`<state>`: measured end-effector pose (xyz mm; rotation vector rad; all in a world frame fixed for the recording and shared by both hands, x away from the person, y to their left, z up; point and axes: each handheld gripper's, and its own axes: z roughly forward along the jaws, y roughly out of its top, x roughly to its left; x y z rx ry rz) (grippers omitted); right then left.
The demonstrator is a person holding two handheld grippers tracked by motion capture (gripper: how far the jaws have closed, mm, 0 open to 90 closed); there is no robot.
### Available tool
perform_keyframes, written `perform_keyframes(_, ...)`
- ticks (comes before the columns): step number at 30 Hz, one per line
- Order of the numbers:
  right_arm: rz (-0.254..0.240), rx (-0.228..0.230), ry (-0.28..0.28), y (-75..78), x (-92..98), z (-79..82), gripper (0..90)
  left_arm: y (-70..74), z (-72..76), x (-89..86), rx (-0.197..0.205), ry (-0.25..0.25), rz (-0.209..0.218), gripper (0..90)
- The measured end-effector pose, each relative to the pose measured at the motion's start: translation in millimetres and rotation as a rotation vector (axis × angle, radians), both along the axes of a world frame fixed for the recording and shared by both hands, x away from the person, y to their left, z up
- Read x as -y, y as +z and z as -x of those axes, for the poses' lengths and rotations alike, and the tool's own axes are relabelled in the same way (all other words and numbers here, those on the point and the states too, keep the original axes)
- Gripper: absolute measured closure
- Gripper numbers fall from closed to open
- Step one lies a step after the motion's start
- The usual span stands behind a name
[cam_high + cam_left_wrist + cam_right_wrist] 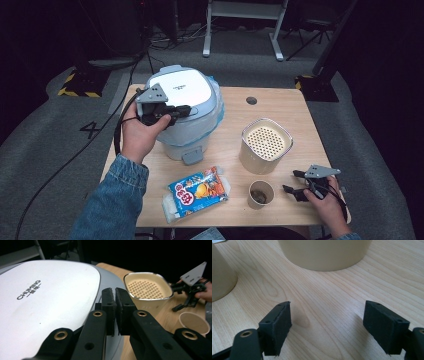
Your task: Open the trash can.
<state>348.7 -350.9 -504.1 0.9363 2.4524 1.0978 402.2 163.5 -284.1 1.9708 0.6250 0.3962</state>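
Looking from my side outward, I see the snack packet (pixel 197 193) nearest, its lower end washed out. Beside it stands the paper cup (pixel 261 194) with something dark inside, possibly a tea bag. My right gripper (pixel 293 181) rests low over the table (pixel 280 107), jaws wide apart and empty. Farther off, the perforated beige container (pixel 266 145). My left gripper (pixel 186 111) hangs above the rice cooker (pixel 187 110), jaws nearly touching, holding nothing.
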Motion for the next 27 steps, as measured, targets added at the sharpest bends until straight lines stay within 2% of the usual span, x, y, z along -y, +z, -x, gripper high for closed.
perform_keyframes(10, 0.001, -0.001, 0.005, 0.0, 0.2, -0.7, 22.3, 2.9, -1.9, 4.8, -0.009, 0.008, -0.029, 87.0)
perform_keyframes(13, 0.001, 0.0, 0.005, 0.0, 0.2, -0.7, 22.3, 4.4, -0.5, 7.7, -0.006, 0.014, -0.063, 87.9)
perform_keyframes(16, 0.001, 0.0, 0.005, 0.0, 0.2, -0.7, 22.3, 6.5, 2.0, 11.5, 0.015, 0.023, -0.105, 87.9)
perform_keyframes(18, 0.001, 0.0, 0.005, 0.0, 0.2, -0.7, 22.3, 7.3, 2.3, 12.5, 0.017, 0.031, -0.12, 87.4)
perform_keyframes(19, 0.001, 0.0, 0.005, 0.0, 0.2, -0.7, 22.3, 6.8, 2.0, 11.6, 0.013, 0.032, -0.102, 86.2)
perform_keyframes(22, 0.001, 0.0, 0.005, 0.0, 0.2, -0.7, 22.3, 5.2, 1.6, 10.1, -0.007, 0.023, -0.058, 74.5)
perform_keyframes(24, 0.001, 0.0, 0.005, 0.0, 0.2, -0.7, 22.3, 3.0, 1.0, 9.1, -0.008, 0.014, -0.029, 71.2)
perform_keyframes(27, 0.001, 0.0, 0.005, 0.0, 0.2, -0.7, 22.3, 1.6, 2.4, 9.9, -0.013, 0.012, -0.007, 51.8)
